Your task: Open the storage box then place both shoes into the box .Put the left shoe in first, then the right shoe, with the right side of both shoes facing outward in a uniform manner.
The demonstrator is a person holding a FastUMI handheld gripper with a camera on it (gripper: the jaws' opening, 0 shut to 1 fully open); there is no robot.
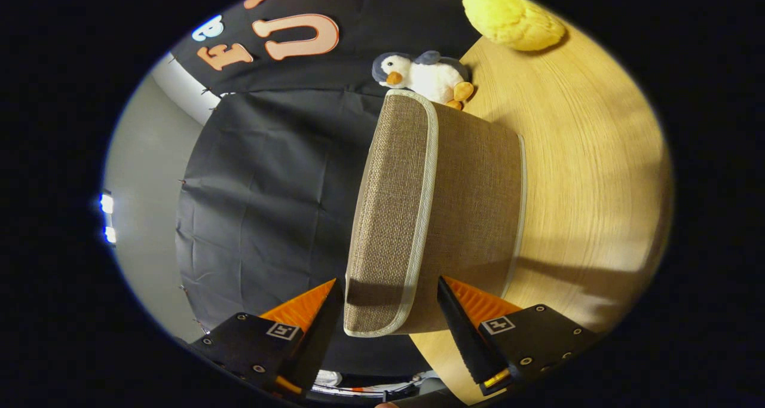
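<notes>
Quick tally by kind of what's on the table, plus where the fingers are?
Storage box: 1, brown woven fabric with pale trim, lid closed
Plush toys: 2, a penguin and a yellow one, both beyond the box
Total: 3
The gripper is open, its fingers straddling the near edge of the box lid on the wooden table.

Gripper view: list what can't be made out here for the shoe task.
- Storage box inside: hidden by its closed lid.
- Grip: the gripper straddles the lid's edge; whether its fingers press on it cannot be told.
- Table behind the box: blocked by the box.
- Plush penguin: feet partly behind the box.
</notes>
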